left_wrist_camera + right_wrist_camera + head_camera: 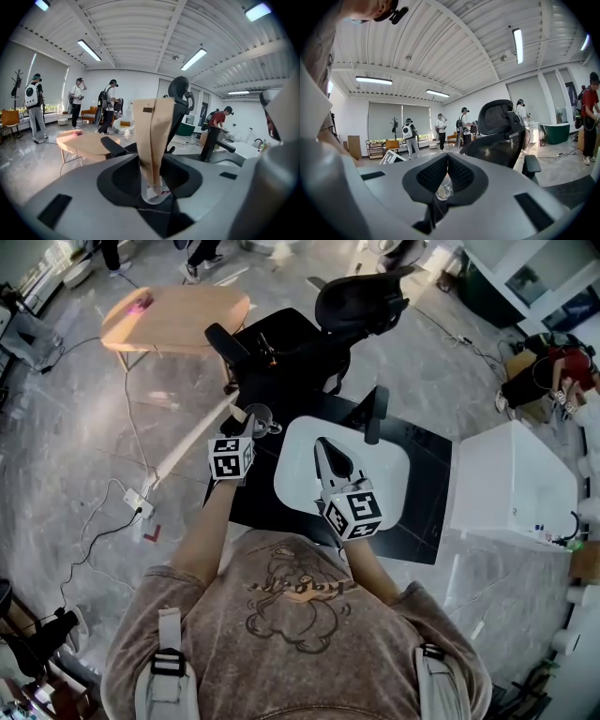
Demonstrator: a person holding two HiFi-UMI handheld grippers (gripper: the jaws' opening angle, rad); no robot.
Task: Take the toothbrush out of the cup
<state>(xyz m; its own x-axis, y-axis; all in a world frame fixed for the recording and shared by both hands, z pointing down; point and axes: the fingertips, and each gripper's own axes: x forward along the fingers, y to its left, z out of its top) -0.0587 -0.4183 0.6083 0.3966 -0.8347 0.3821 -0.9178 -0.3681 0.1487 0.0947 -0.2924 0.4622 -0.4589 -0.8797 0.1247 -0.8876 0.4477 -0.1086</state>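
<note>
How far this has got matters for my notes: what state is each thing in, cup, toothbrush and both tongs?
cup: upright on the black table, toothbrush inside.
toothbrush: in its brown paper wrapper, standing in the cup, not yet out.
left tongs: closed on the wrapped toothbrush above the cup's rim.
right tongs: shut, tips together, over the white tray.

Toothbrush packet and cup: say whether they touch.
Touching. The left gripper view shows the toothbrush packet standing inside the cup, its lower end against the clear wall.
</note>
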